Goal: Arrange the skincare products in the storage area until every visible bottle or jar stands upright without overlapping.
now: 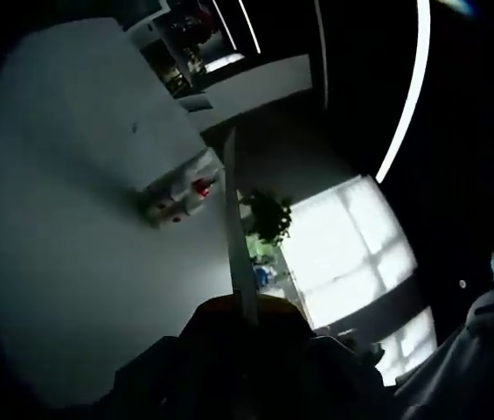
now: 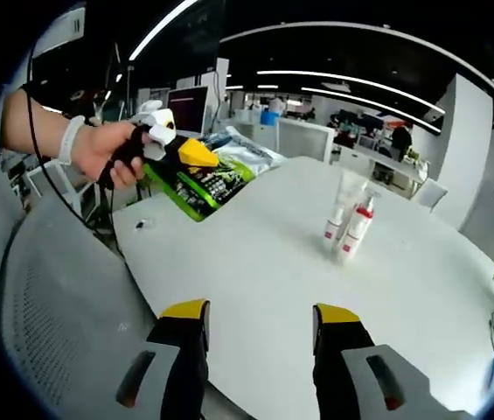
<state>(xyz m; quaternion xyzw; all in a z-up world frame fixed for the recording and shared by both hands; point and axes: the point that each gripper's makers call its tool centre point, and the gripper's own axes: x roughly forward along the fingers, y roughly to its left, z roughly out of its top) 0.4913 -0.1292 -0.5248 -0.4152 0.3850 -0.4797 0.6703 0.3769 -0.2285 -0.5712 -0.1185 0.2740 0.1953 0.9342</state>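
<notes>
Dim office, perhaps window (image 1: pixel 351 254) daylight

Two white skincare tubes (image 2: pixel 340 206) and a red-capped white bottle (image 2: pixel 357 227) stand upright, touching, at the tabletop's (image 2: pixel 255 289) one o'clock.

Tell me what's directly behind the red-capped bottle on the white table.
In the right gripper view, a taller white tube stands just behind the red-capped bottle, both upright on the white table. The bottle covers part of the tube's lower half.
</notes>
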